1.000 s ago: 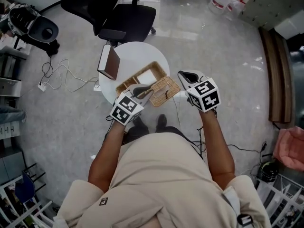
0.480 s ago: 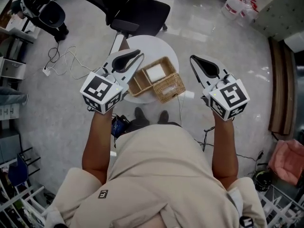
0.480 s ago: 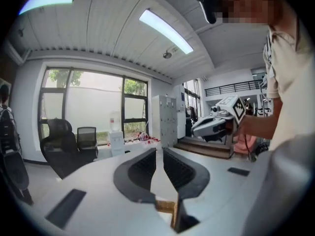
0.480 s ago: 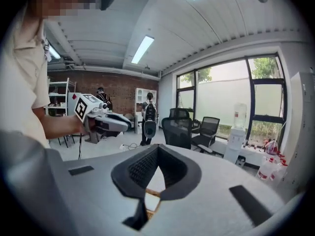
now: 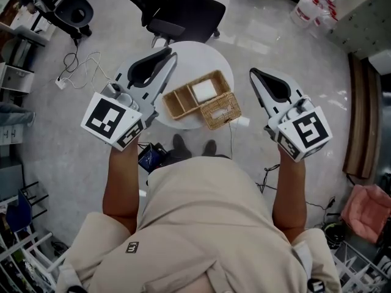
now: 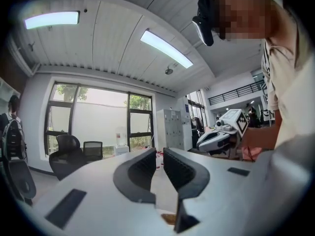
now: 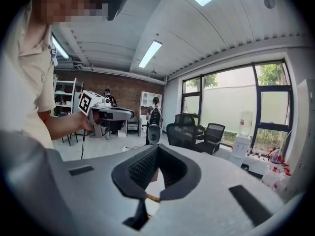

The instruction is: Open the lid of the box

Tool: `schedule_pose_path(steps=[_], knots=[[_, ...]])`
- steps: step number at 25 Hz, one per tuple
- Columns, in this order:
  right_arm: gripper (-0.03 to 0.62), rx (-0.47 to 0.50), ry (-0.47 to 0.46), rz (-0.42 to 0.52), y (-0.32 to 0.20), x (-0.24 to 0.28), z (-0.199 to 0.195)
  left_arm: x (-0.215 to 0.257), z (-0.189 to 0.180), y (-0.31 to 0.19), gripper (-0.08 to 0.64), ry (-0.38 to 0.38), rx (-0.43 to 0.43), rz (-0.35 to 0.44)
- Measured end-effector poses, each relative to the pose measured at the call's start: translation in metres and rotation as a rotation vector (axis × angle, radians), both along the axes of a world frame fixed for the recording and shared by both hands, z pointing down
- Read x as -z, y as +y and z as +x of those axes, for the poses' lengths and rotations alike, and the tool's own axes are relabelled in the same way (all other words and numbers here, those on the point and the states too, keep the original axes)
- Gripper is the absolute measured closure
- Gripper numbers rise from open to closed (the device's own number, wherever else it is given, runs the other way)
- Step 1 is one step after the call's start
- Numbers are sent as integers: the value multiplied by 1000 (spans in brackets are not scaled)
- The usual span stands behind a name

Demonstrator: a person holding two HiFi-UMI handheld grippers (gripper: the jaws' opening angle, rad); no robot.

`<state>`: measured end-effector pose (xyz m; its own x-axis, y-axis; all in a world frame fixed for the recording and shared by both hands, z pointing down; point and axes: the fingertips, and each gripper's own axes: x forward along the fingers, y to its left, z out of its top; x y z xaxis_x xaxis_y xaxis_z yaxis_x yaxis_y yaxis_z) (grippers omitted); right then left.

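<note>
The left gripper (image 5: 170,58) is held up in the air, over the left edge of the round table (image 5: 201,57); in the left gripper view its jaws (image 6: 159,151) stand almost together, with only a thin slit between the ribbed pads, and nothing is in that slit; it holds nothing and touches nothing. The right gripper (image 5: 253,73) is also lifted, to the right of the table and apart from it; in the right gripper view its jaws (image 7: 157,147) meet at the tips, closed and empty.

The wicker box (image 5: 183,102) stands on the table between the two grippers, well clear of both; its lid (image 5: 221,110) is open and lies flat at the box's near right side, touching it. One compartment of the box holds a white item (image 5: 203,90); the other looks empty. A black chair (image 5: 183,11) stands behind the table.
</note>
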<state>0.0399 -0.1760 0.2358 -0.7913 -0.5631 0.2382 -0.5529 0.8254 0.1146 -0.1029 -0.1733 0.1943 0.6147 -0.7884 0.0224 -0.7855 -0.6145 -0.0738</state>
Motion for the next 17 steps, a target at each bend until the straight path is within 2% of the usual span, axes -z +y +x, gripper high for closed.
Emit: schedule_pose_path(steps=[17], knots=[[603, -12, 36, -27, -1, -11, -3, -7, -1, 3, 514, -1, -8, -16]])
